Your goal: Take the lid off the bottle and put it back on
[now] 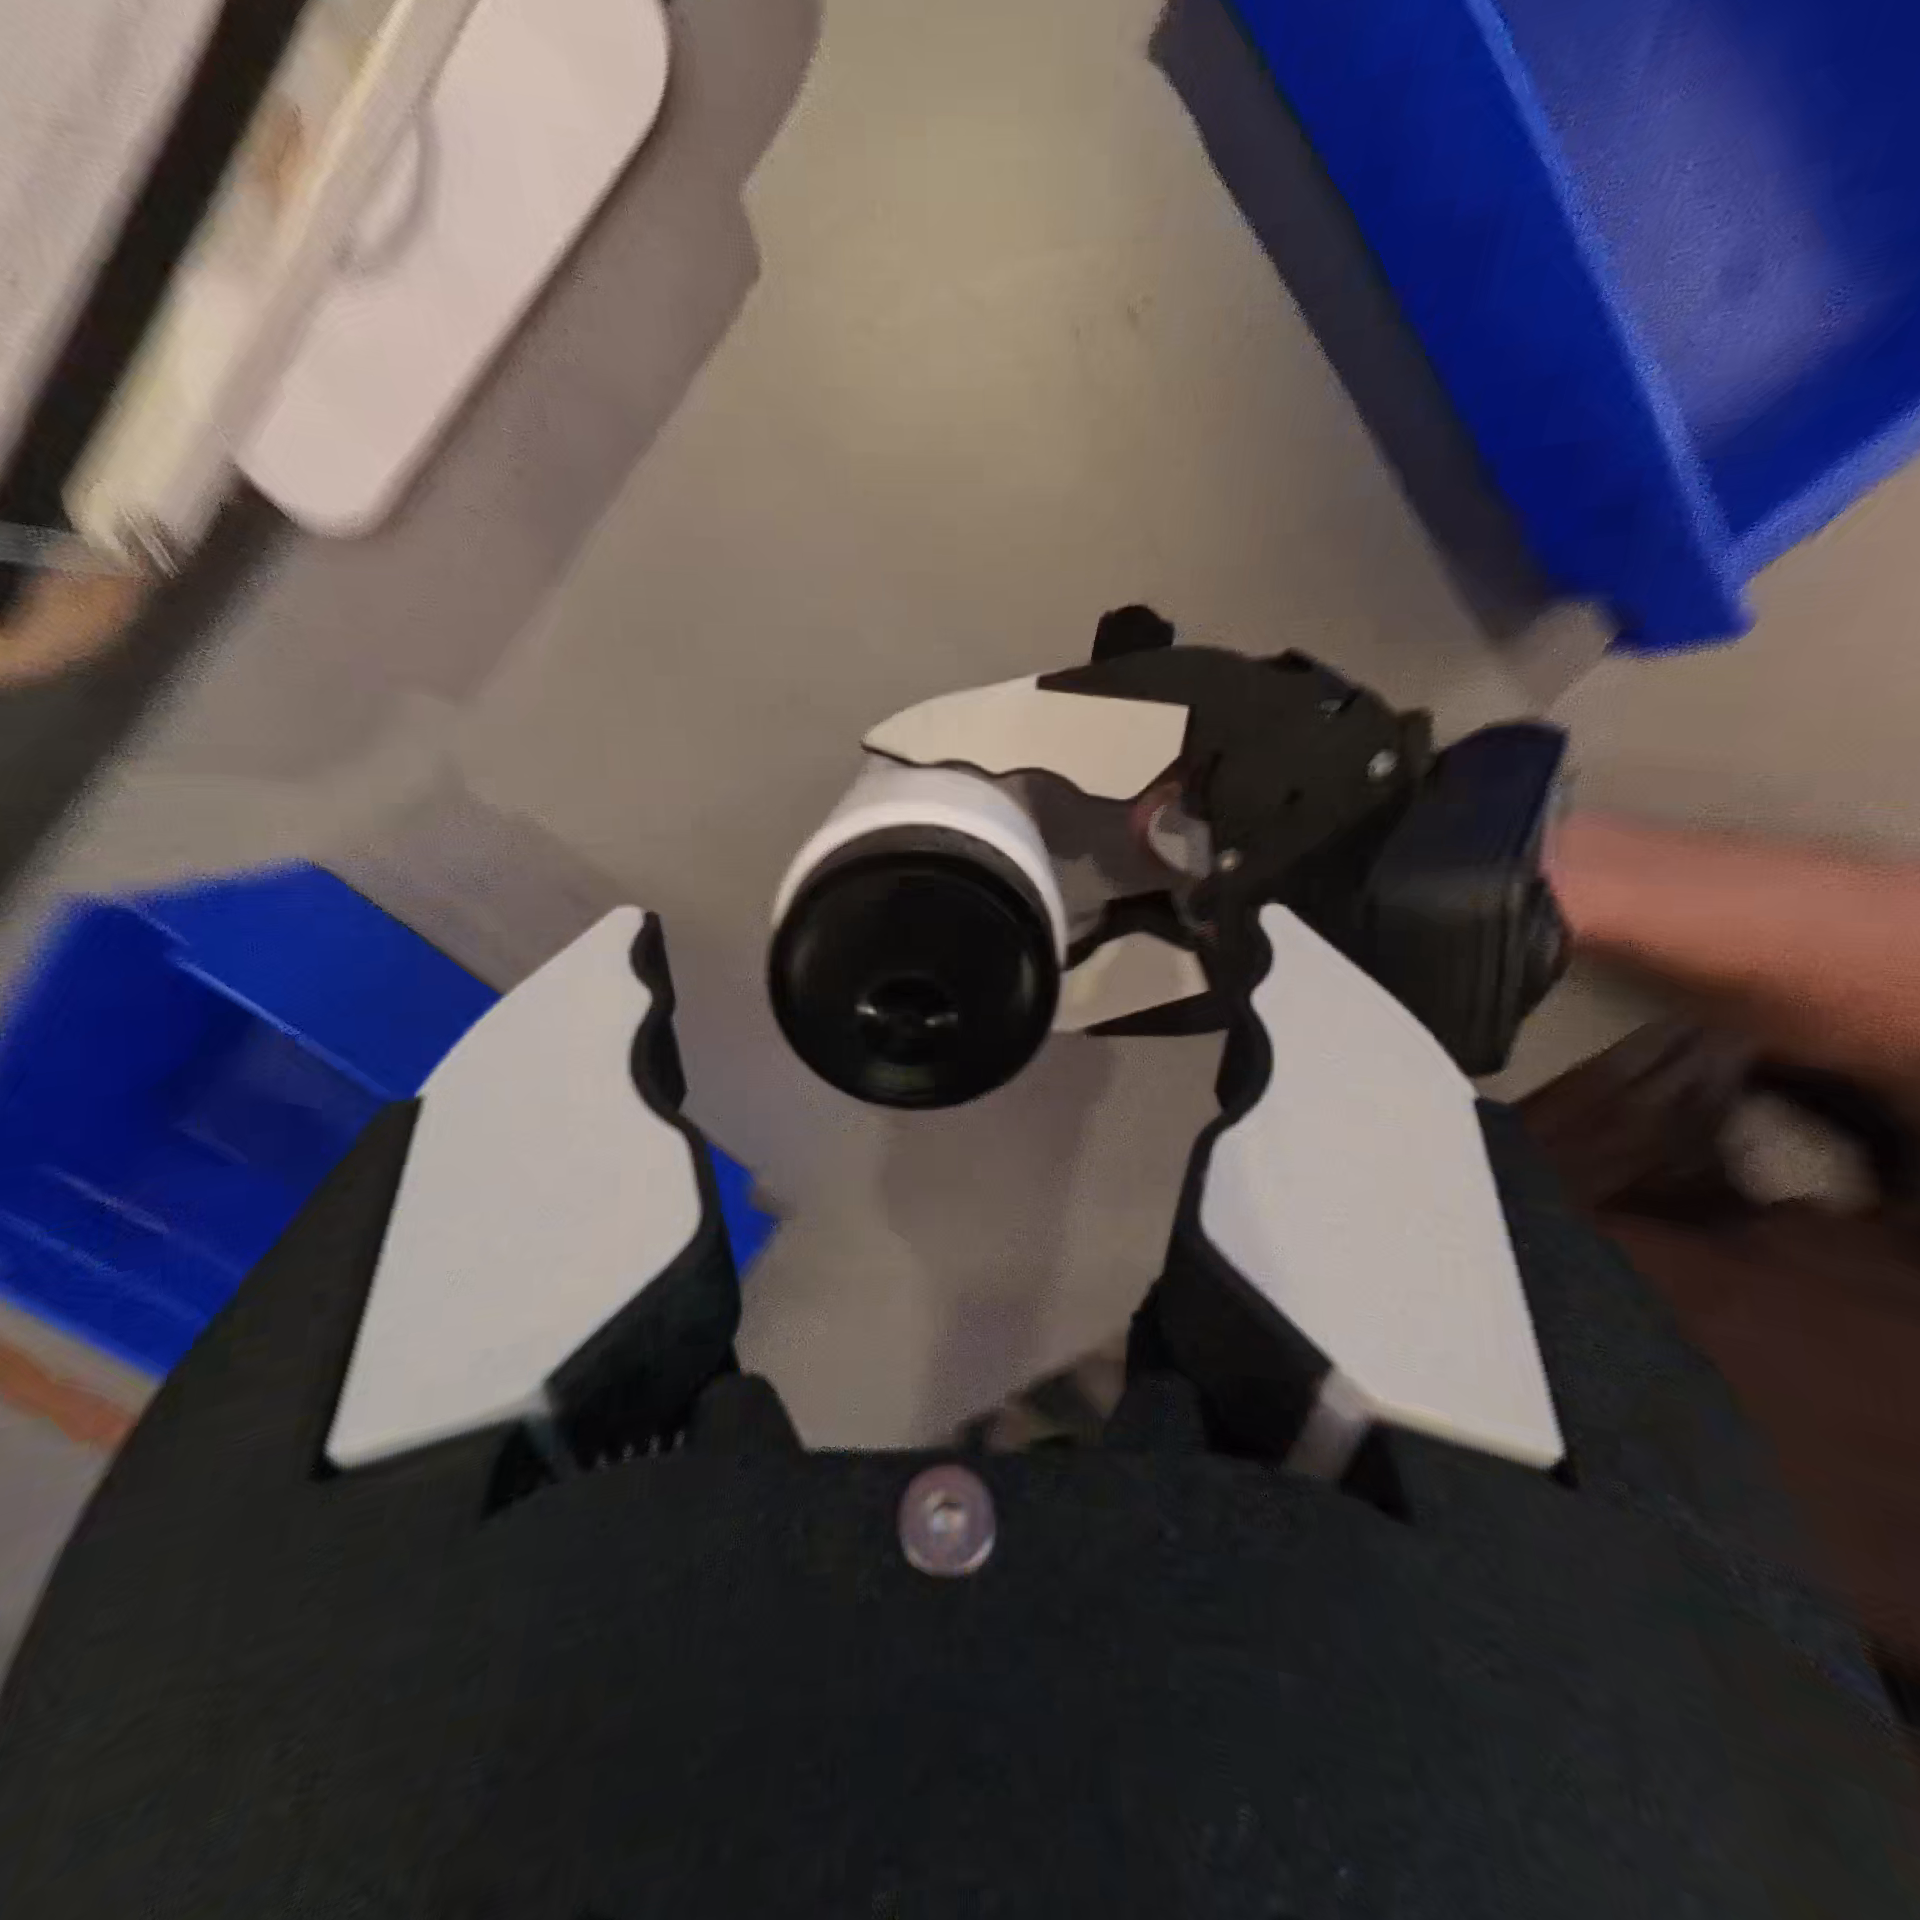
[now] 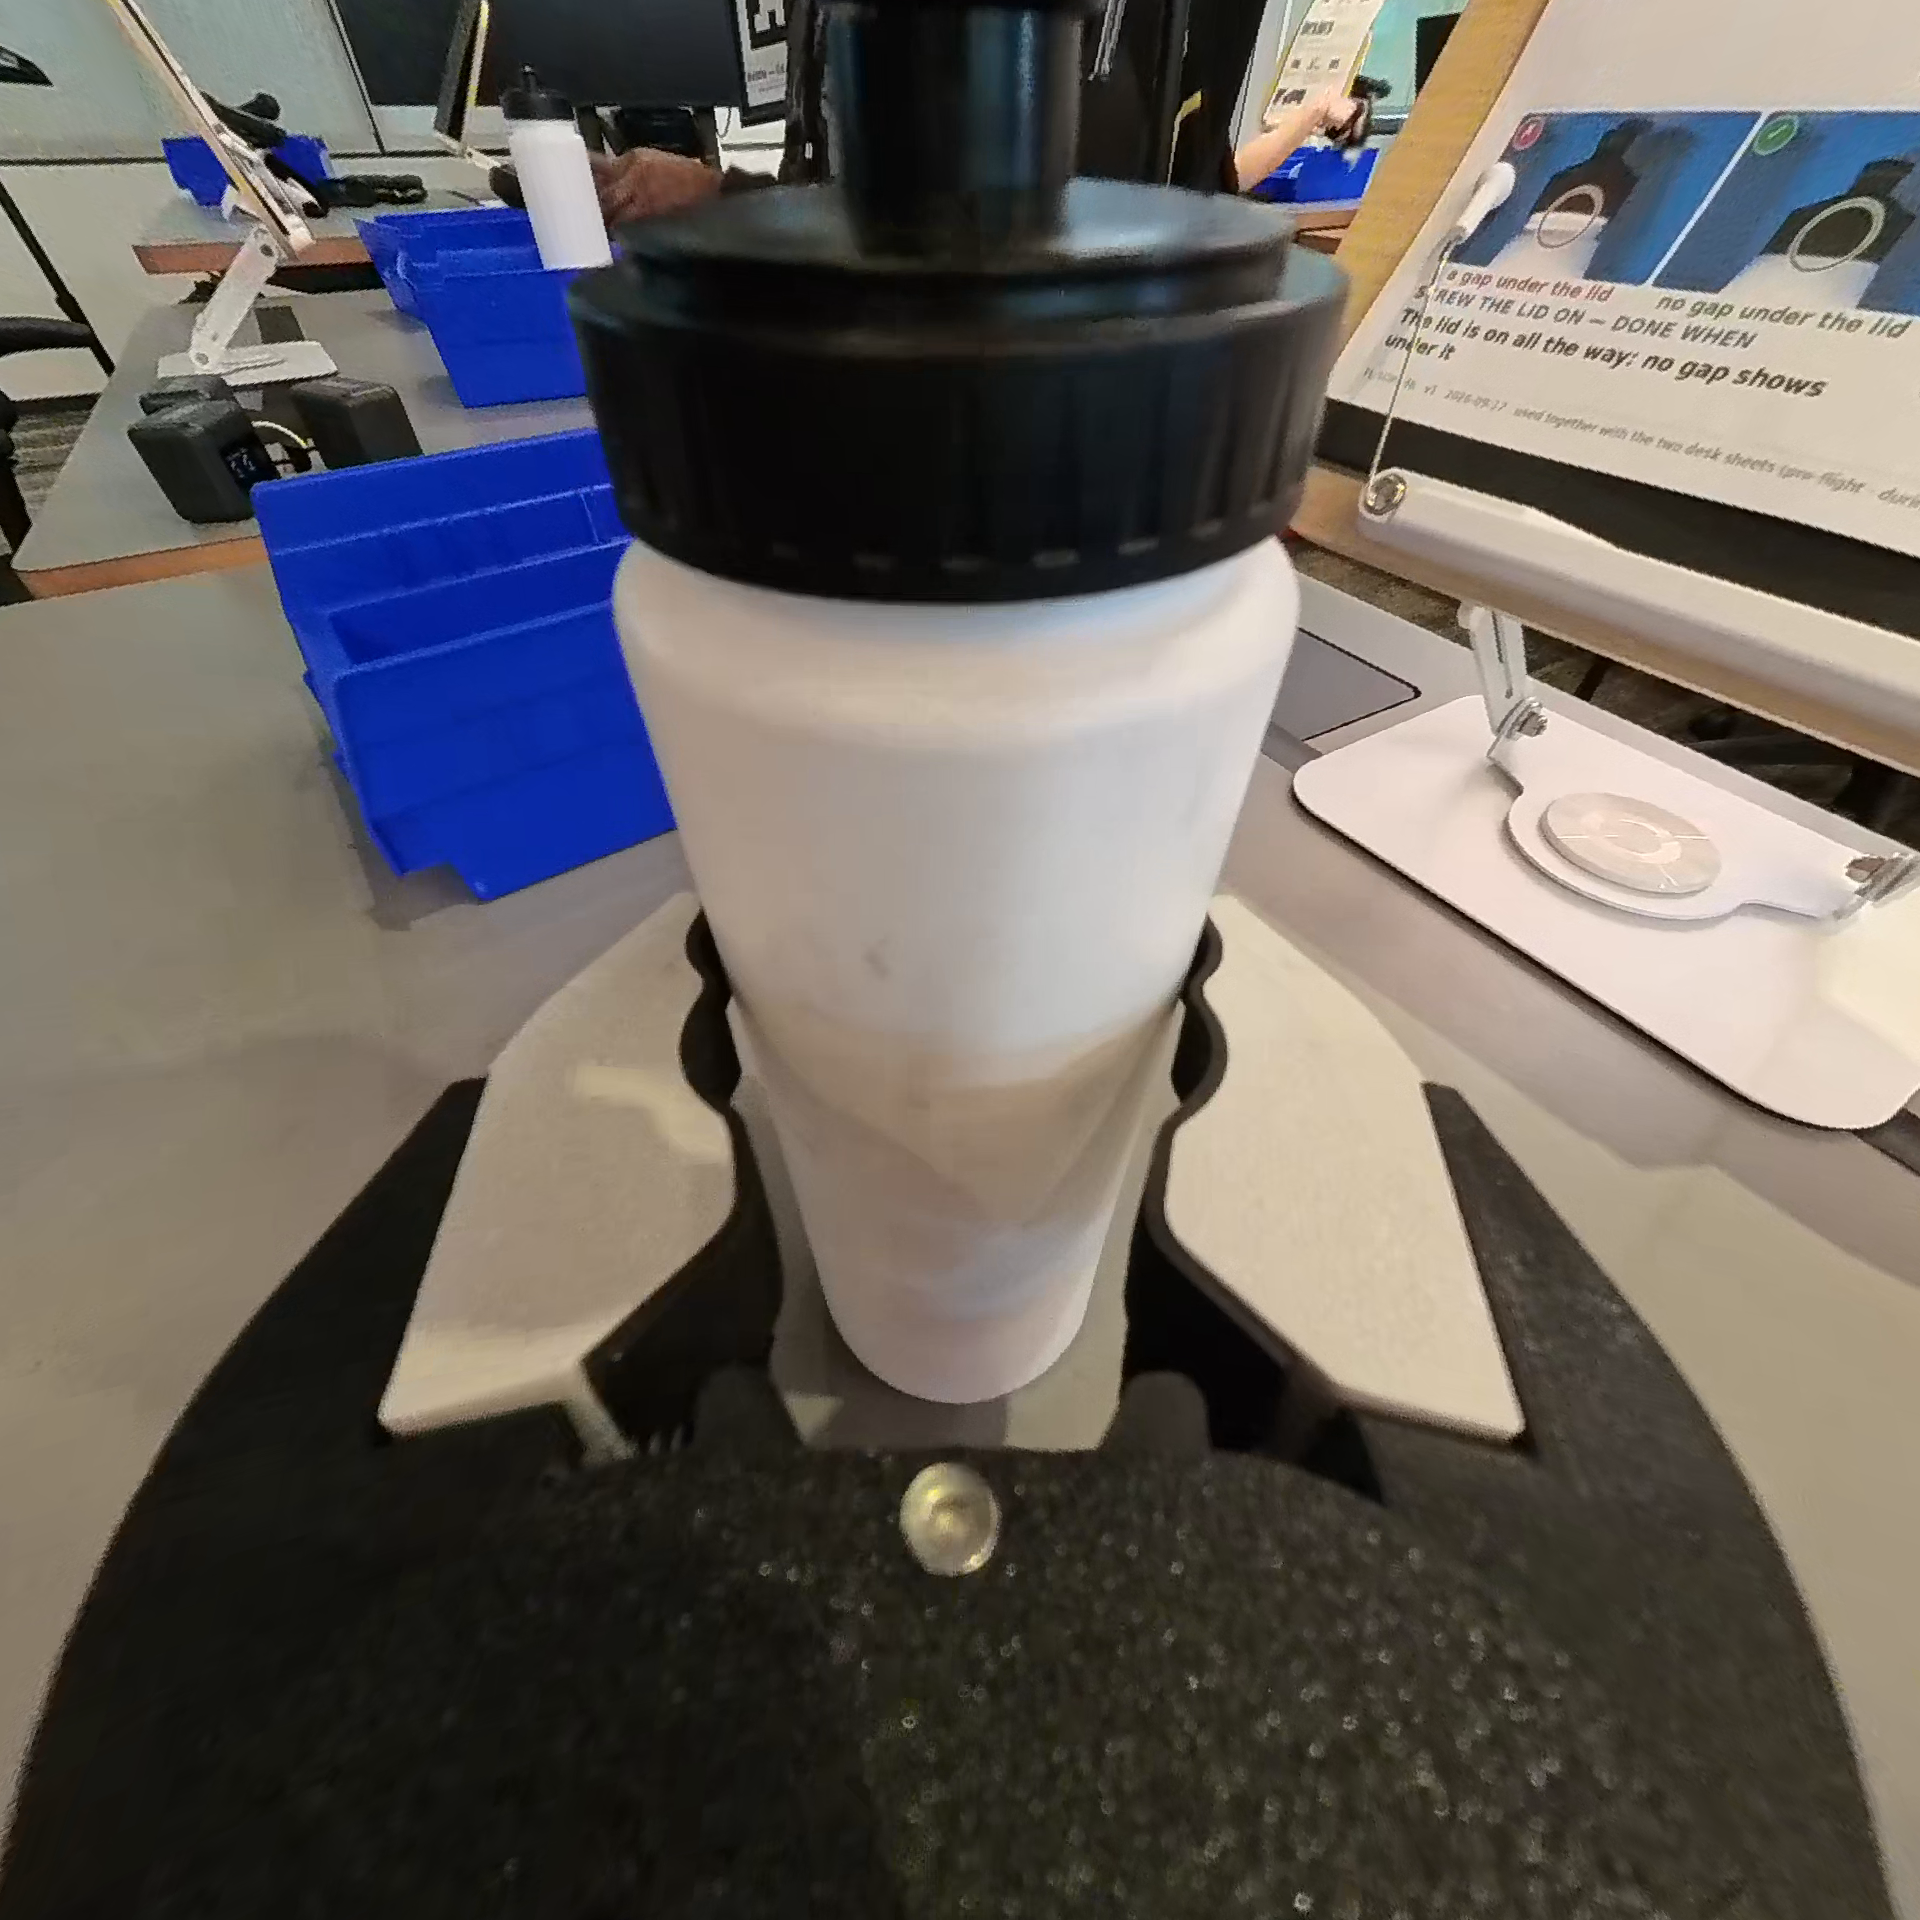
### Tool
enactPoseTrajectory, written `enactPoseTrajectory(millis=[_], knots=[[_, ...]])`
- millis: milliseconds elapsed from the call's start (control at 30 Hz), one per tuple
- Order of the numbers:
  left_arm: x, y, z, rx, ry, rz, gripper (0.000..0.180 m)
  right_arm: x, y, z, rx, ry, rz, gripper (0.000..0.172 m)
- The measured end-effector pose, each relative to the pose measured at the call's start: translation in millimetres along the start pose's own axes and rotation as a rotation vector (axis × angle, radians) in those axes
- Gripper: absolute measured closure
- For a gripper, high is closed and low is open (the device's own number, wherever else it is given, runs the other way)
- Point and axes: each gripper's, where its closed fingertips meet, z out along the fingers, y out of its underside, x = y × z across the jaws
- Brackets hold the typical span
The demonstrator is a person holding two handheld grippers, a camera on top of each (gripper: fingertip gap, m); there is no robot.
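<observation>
A white bottle [image 2: 956, 935] with its black lid [image 2: 956, 416] on stood upright on the table [image 2: 208, 987], pinched at its lower body by the right gripper [image 2: 951, 1029]. A blue bin [image 2: 457, 665] sat left of the bottle, a stand [image 2: 1621, 894] to its right. The left gripper [image 1: 951, 1023], above the lid, was spread wide, touching nothing.

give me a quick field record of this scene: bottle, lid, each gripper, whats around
bottle: white, upright above the grey table
lid: black, on the bottle
right gripper: jaws shut on the bottle's lower body, pads pressed on both sides
left gripper: above the lid, jaws wide open, holding nothing
bins: blue bins to the bottle's left
stand: white stand with an instruction sheet, to the right
hand: a person's hand behind the right gripper
</observation>
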Motion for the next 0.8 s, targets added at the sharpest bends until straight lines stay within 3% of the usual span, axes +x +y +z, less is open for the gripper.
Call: enactPoseTrajectory(millis=[67, 200, 300, 367, 433, 567, 800], knots=[[-5, 4, 4, 0.006, 0.027, -0.148, 0.077, 0, 0, 1, 0.000, 0.001, -0.001, 0.088], [-13, 18, 21, -0.041, 0.010, -0.274, 0.083, 0, 0, 2, -0.006, 0.001, -0.001, 0.088], [-13, 26, 32, -0.087, 0.002, -0.307, 0.092, -1, 0, 2, -0.013, 0.005, 0.001, 0.088], [-14, 26, 33, -0.077, -0.002, -0.323, 0.111, -1, 0, 2, -0.013, 0.007, 0.002, 0.088], [-14, 26, 32, -0.087, 0.008, -0.318, 0.111, -1, 0, 2, -0.012, 0.007, 0.001, 0.088], [-12, 27, 33, -0.128, 0.009, -0.108, 0.111, -2, 0, 2, -0.009, 0.002, 0.001, 0.088], [-9, 29, 34, -0.197, -0.005, 0.582, 0.110, -2, 0, 1, 0.011, -0.030, 0.004, 0.088]])
